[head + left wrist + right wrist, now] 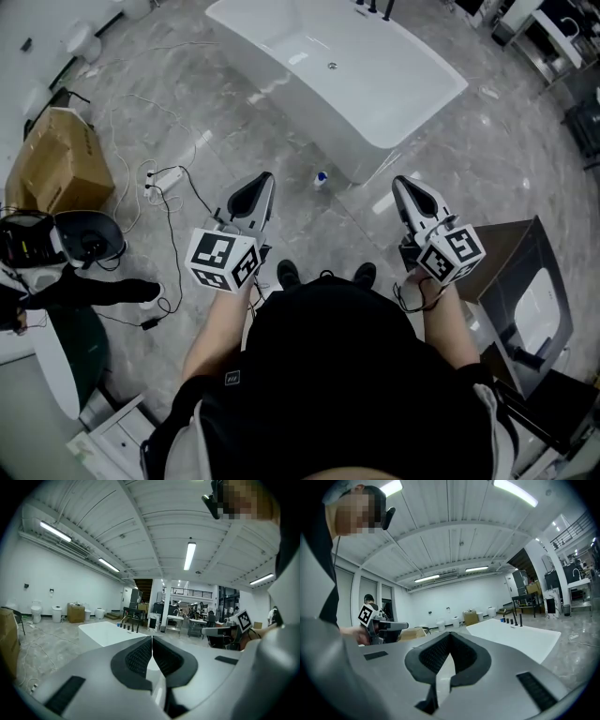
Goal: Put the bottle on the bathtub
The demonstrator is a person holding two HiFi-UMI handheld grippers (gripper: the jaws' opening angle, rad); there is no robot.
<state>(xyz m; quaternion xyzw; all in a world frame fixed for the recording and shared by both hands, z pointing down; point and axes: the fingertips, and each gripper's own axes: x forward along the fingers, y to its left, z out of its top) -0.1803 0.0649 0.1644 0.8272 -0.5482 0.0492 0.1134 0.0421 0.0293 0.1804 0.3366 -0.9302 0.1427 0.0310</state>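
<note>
Jaws of the left gripper [152, 638] are pressed together with nothing between them, and the right gripper [449, 634] is closed and empty in the same way. In the head view both point toward 12 o'clock, side by side above the grey marbled floor [469, 159]. The white bathtub [394, 94] lies at 12 o'clock and holds nothing; only its drain [332, 66] shows inside, with black taps [373, 9] on its far end. The bottle [322, 178], small, white and blue, is on the floor just off the tub's near corner, between the two grippers' tips; its label is too small to read. A closed cardboard box [56, 164] sits at 10 o'clock. The only print visible is the black-and-white square markers [215, 253] on the grippers' cubes.
</note>
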